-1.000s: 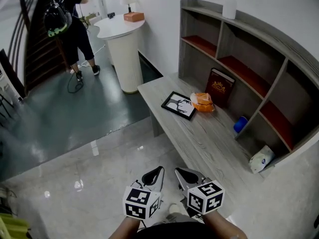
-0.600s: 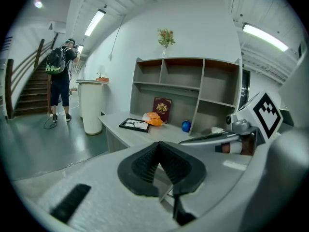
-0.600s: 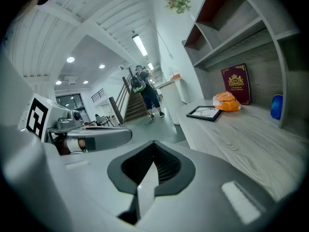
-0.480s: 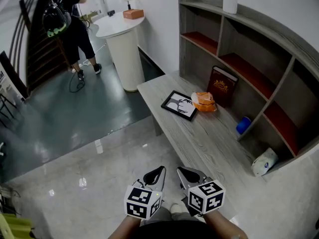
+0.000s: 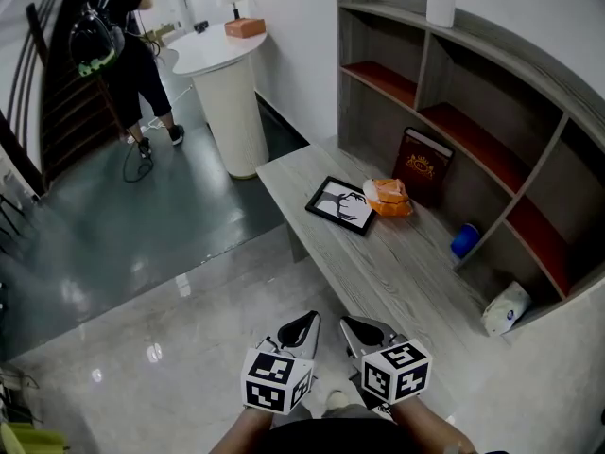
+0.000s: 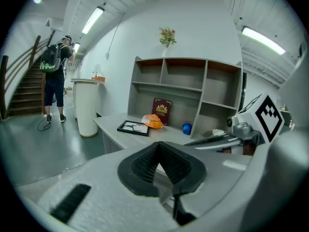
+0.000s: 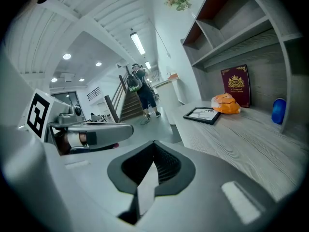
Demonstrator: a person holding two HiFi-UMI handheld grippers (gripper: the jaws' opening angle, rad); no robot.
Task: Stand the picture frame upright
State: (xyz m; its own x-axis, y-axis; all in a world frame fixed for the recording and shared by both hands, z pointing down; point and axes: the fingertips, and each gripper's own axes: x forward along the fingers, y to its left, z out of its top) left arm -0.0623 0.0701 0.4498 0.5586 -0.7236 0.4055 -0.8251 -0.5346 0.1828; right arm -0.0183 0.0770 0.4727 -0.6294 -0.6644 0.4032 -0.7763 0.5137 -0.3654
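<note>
- Standing far left near the stairs [image 5: 71, 93]: a person [image 5: 109, 45], well apart from the desk.
- Left gripper [image 5: 301, 329]: jaws pressed together, empty.
- Right gripper [image 5: 359, 331]: jaws pressed together, empty, just beside the left gripper.
- Picture frame [image 5: 341, 204]: lying flat on the wood desk [image 5: 406, 272], well apart from both grippers.
- Orange bag [image 5: 389, 197]: just right of the frame, with a maroon book [image 5: 425, 165] upright behind it.

In the head view, the left gripper [image 5: 299, 329] and right gripper [image 5: 363, 331] sit side by side near six o'clock. Both point toward twelve and tilt slightly downward. Each has its jaws pressed together with nothing between them.
</note>
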